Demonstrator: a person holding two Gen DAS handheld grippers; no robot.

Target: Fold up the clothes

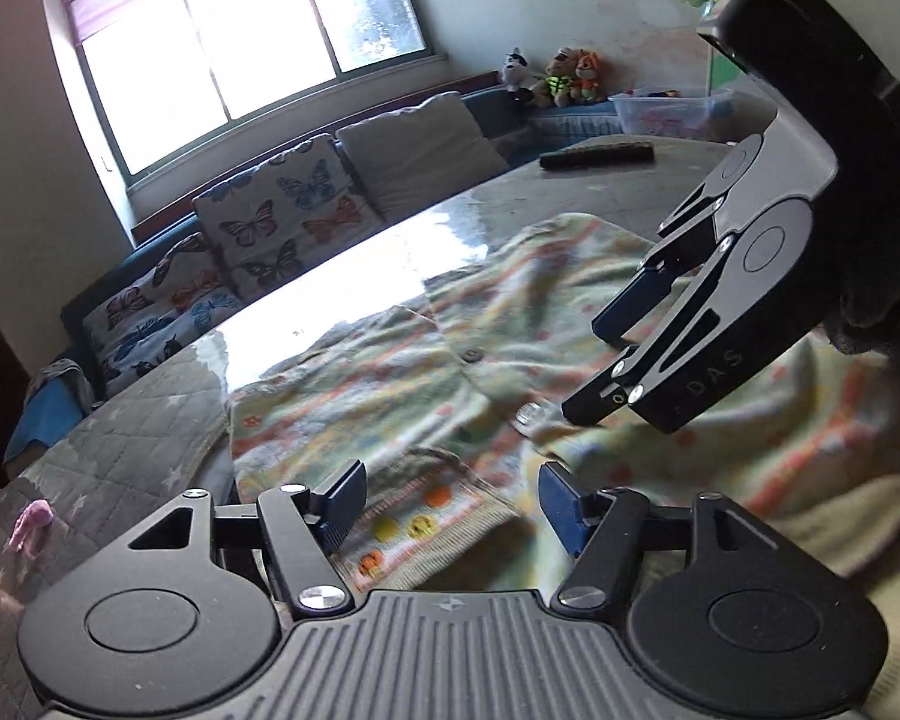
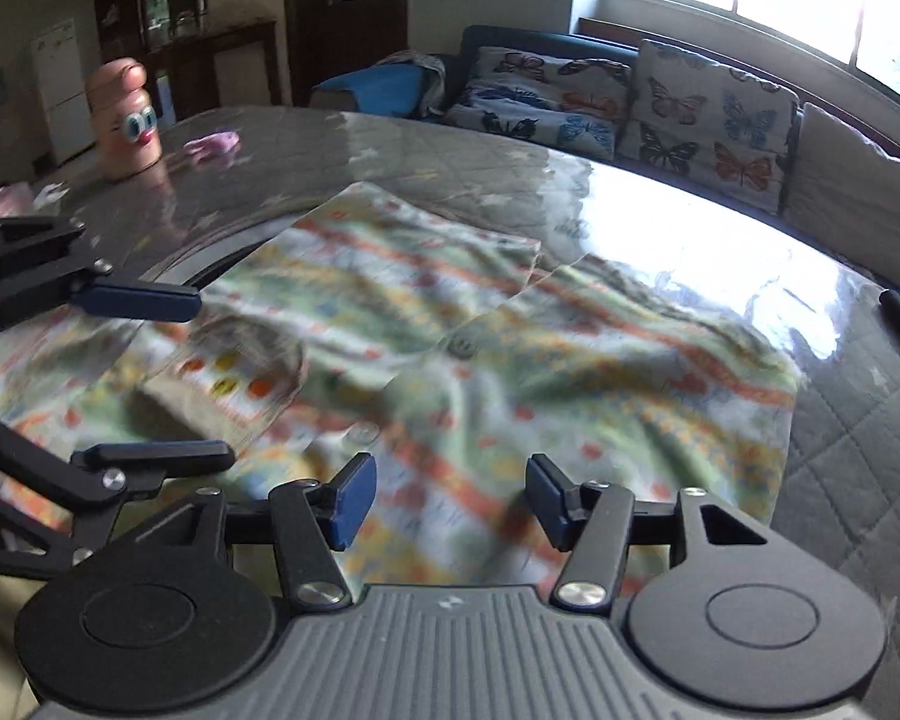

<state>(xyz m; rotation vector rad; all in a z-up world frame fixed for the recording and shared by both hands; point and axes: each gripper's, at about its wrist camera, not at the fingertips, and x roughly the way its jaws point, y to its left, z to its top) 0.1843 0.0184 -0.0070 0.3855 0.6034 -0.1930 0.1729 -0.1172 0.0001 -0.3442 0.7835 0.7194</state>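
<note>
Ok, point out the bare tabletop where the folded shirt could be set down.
Bare glossy table lies beyond the patterned shirt, toward the butterfly cushions. Another free strip runs between the shirt and the black remote. The near edge is crowded by the left gripper and right gripper, both open.

**Striped garment spread on the desk**

A knitted garment [image 2: 450, 324] in pale green, orange, yellow and white bands lies rumpled but mostly flat on the glossy desk [image 2: 660, 210]. A dark button [image 2: 463, 347] sits near its middle. One patterned flap [image 1: 426, 516] is folded over on top.
</note>
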